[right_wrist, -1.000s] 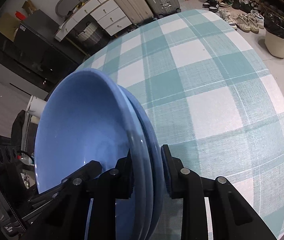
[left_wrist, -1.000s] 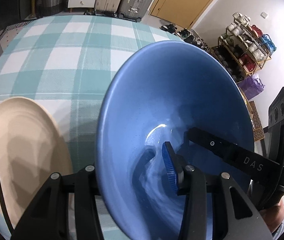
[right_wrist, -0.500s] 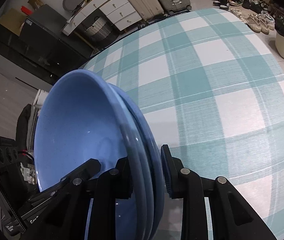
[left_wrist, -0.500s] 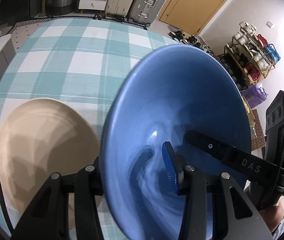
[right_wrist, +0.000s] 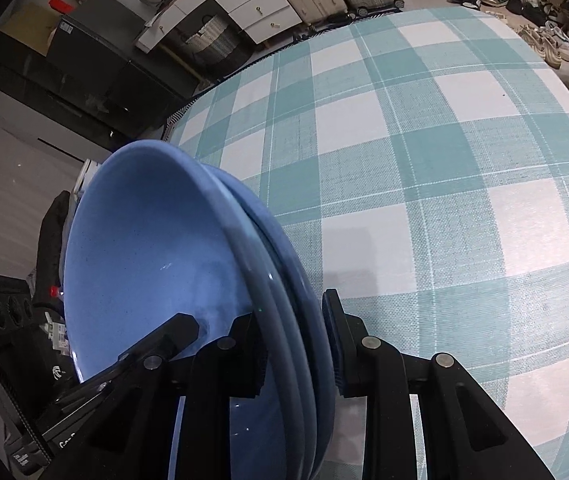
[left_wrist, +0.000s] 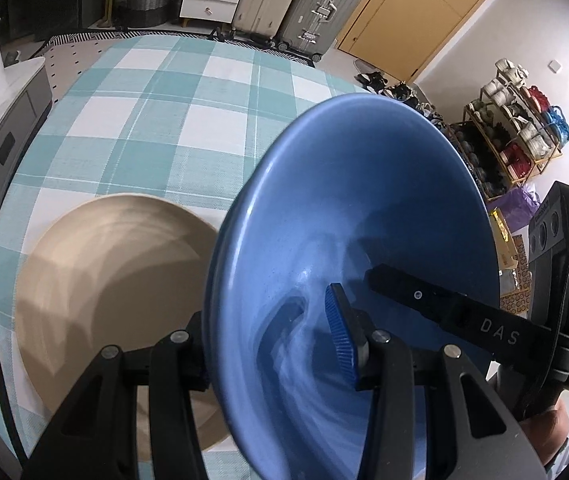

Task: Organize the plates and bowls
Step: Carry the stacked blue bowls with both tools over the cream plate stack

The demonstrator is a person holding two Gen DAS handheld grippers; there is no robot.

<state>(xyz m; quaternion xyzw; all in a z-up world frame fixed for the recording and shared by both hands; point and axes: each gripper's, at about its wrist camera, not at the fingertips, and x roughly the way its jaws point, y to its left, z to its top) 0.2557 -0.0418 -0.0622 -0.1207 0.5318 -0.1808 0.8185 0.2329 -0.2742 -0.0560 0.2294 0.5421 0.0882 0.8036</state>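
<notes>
The main risk, as I judge it, is a slip or a knock. 2 nested blue bowls (right_wrist: pixel 156 280) hang tilted between 2 tools, each gripping only the rim, so uneven pull between the hands could twist the stack loose or let the inner bowl slide against the outer. Lowered carelessly, the stack could also strike the beige plate (left_wrist: pixel 112 292).

The left tool (left_wrist: pixel 268 348) is part closed across the bowls' rim, 1 finger outside and its blue pad (left_wrist: pixel 338 336) inside the bowl. The right tool (right_wrist: pixel 292 344) pinches the opposite rim, jaws narrow, both rims between its pads.

The bowls fill the space directly ahead of both tools, above the checked surface (right_wrist: pixel 444 168). The beige plate lies on that surface, left of and beyond the left tool, partly hidden behind the bowls.
</notes>
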